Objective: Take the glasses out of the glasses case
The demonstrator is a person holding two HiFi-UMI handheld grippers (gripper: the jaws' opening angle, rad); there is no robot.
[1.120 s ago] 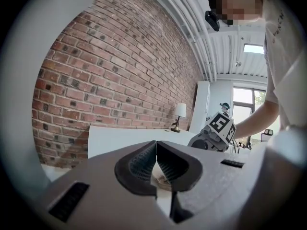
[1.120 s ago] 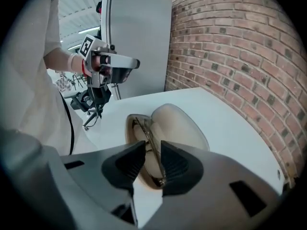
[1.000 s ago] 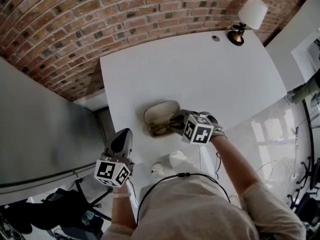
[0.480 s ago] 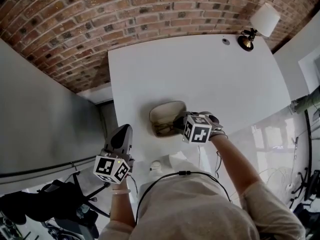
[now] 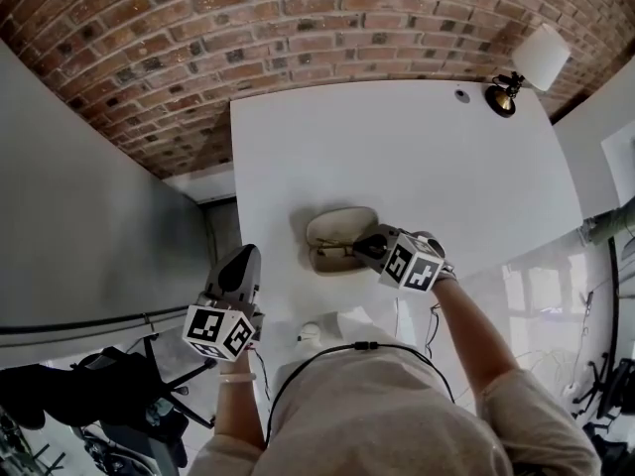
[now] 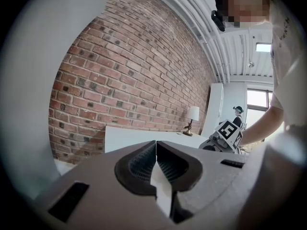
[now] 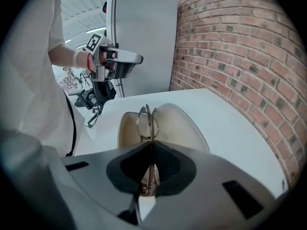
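A brick wall runs along the far edge of the white table. Most of the table top is bare, with open surface beyond and to the right of the work (the only other item is a lamp at the far right corner).

The glasses case lies open near the table's left edge and close to its near edge. Its long axis runs left to right in the head view. The left gripper hangs off the table past that left edge, well apart from the case, with its jaws together on nothing.

The right gripper reaches in from the case's right end. Its jaws have just been closing and now pinch the near end of the glasses. The folded glasses stand on edge within the open case, their long axis in line with the jaws and the case. I cannot tell whether they have left the lining.
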